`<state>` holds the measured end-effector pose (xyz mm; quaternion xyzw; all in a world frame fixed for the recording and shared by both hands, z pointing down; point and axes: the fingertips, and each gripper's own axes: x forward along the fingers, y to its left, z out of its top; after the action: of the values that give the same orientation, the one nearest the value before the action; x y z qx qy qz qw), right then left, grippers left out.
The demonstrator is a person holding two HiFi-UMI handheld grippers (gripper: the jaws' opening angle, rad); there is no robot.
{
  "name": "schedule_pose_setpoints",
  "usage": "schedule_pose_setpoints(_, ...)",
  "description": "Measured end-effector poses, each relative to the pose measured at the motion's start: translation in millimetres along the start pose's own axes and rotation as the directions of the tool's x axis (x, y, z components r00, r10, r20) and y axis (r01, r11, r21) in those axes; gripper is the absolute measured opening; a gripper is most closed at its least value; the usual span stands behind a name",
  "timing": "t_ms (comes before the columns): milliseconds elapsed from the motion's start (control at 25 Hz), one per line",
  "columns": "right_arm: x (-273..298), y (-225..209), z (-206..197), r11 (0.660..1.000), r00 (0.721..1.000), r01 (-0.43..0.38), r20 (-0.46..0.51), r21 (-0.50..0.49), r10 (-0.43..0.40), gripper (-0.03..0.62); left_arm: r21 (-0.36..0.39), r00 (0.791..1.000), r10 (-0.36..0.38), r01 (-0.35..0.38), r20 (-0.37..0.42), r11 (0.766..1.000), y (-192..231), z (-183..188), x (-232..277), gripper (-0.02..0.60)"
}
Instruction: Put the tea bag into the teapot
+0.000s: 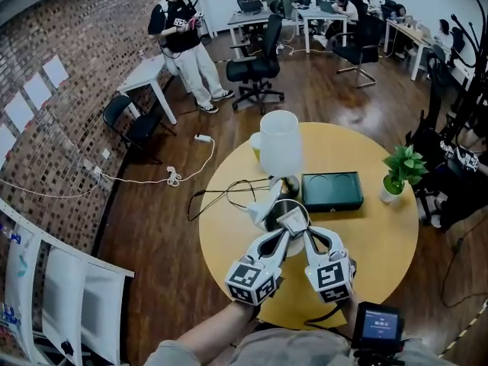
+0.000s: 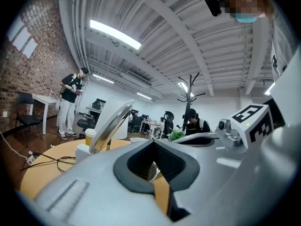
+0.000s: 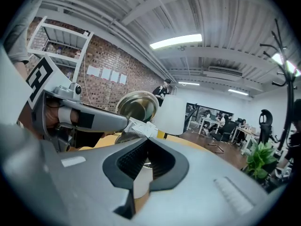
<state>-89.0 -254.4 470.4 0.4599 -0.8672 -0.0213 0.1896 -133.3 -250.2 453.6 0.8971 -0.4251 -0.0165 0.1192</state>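
Observation:
A white tea bag packet (image 1: 292,219) hangs over the near half of the round yellow table (image 1: 381,242), right in front of the dark teapot (image 1: 284,204). My left gripper (image 1: 283,225) and right gripper (image 1: 302,226) meet tip to tip on it, both shut on the packet. In the right gripper view the left gripper's tip pinches the white packet (image 3: 141,127) before the teapot's raised brass-coloured lid (image 3: 136,106). The left gripper view shows that lid (image 2: 109,125) tilted open at the left. The teapot's opening is hidden behind the jaws.
A white lamp (image 1: 280,145) stands behind the teapot, a dark green tray (image 1: 332,191) to its right, a small potted plant (image 1: 400,170) at the table's right edge. Black cables (image 1: 229,193) trail off the left side. Chairs, desks and people fill the room beyond.

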Motion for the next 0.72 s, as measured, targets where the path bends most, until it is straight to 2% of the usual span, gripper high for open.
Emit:
schedule_pose_setpoints(200,14,20,5,0.996,0.995,0.092,-0.042,0.014,-0.092,0.011,-0.015,0.995,-0.095,0.095,-0.018,0.995,23,1,-13,-0.002)
schedule_pose_setpoints(400,13,24,11,0.99,0.988,0.139,-0.066,-0.018,-0.14,0.011,-0.029,0.989,-0.143,0.142,-0.027,0.989,26,0,-15,-0.002)
schedule_pose_setpoints(720,36,24,8,0.989,0.985,0.106,-0.126,-0.102,-0.119,0.011,-0.071,0.99,-0.136,0.133,-0.039,0.989,42,-10,-12,-0.002)
